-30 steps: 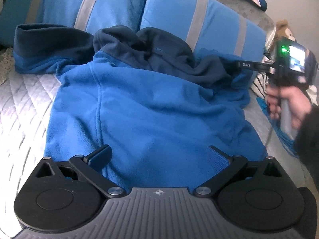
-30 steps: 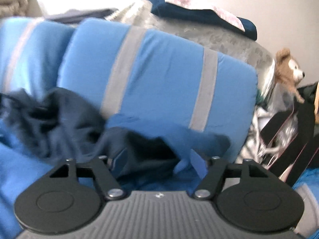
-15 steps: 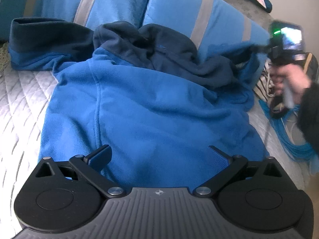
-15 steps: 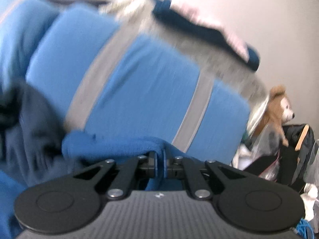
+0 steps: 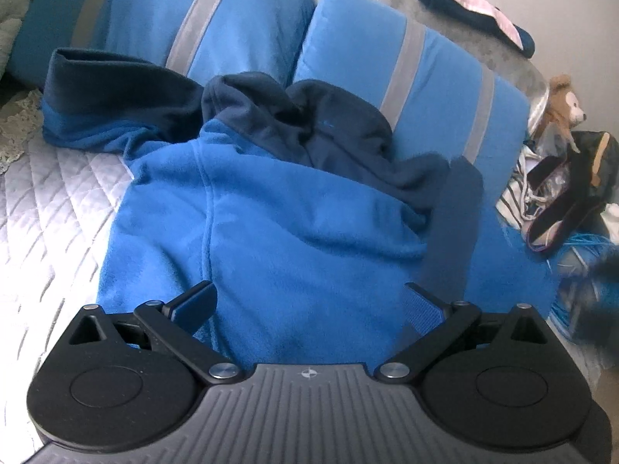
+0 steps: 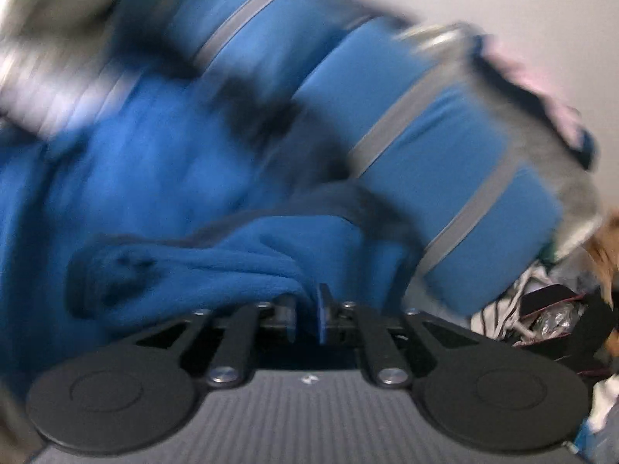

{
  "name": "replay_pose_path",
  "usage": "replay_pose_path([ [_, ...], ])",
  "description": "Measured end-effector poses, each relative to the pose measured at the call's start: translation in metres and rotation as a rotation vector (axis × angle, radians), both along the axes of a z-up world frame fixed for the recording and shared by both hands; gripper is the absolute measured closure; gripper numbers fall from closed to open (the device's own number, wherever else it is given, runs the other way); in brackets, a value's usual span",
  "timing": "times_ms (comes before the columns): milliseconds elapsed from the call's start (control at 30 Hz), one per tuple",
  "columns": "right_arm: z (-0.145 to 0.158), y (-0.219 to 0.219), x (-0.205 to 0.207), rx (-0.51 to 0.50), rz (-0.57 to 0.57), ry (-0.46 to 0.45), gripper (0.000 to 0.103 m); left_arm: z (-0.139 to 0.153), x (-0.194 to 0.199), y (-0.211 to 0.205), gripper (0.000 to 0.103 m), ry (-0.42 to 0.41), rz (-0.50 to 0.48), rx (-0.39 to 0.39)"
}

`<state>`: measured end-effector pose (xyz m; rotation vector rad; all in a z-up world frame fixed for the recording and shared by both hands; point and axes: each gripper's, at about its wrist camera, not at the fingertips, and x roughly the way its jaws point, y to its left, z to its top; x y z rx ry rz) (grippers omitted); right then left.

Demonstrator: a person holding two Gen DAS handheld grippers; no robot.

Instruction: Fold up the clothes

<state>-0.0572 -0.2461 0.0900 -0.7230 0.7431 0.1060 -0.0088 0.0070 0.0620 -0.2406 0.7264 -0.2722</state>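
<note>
No brand, label or lettering is legible in either view; the only mark is a small light stitch on the navy hood of the fleece hoodie [image 5: 294, 208], too small to read.

Your left gripper [image 5: 309, 301] hangs over the hoodie's lower hem with its fingers spread wide and nothing between them. The hoodie lies back-up on the quilted bedspread [image 5: 50, 208], its hood against the two blue pillows [image 5: 418, 77] with grey stripes. One sleeve, with its navy cuff, stretches away from the hoodie's body toward the left pillow.

Your right gripper [image 6: 305, 313] has its fingers pressed together on a fold of the hoodie's blue fleece [image 6: 240, 266], the sleeve on that side as far as the blur allows; the right wrist view is heavily motion-smeared.

Against half a second ago: your right hand and its gripper have left the left wrist view, and a blurred dark-and-blue band of sleeve now shows beside the hoodie's body. A second ago the right fingers stood apart around the navy cuff. The left gripper has stayed spread throughout.

A plush bear [image 5: 565, 104] sits beyond the right pillow
</note>
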Motion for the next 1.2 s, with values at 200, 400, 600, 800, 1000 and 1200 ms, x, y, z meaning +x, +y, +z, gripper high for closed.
replay_pose_path([
  [200,-0.017,0.019,-0.048,-0.089,0.242,0.049,0.018,0.000,-0.002,0.003,0.000,-0.013,0.023,-0.020],
  [400,-0.027,0.047,-0.070,-0.329,0.564,0.036,0.014,-0.002,-0.002,0.004,0.000,-0.012,0.027,-0.012],
  [600,-0.048,0.060,-0.059,-0.501,0.817,0.168,0.018,-0.004,-0.002,0.008,0.000,0.005,0.029,-0.015],
  [800,-0.055,0.078,-0.028,-0.514,0.910,0.340,0.031,-0.003,-0.002,0.013,0.000,0.014,0.027,-0.037],
  [1000,-0.063,0.088,0.000,-0.443,0.941,0.503,0.041,-0.005,0.003,0.017,0.000,0.034,0.044,-0.048],
  [1200,-0.061,0.091,0.003,-0.406,0.906,0.537,0.101,-0.004,0.004,0.020,0.000,0.045,0.045,-0.071],
])
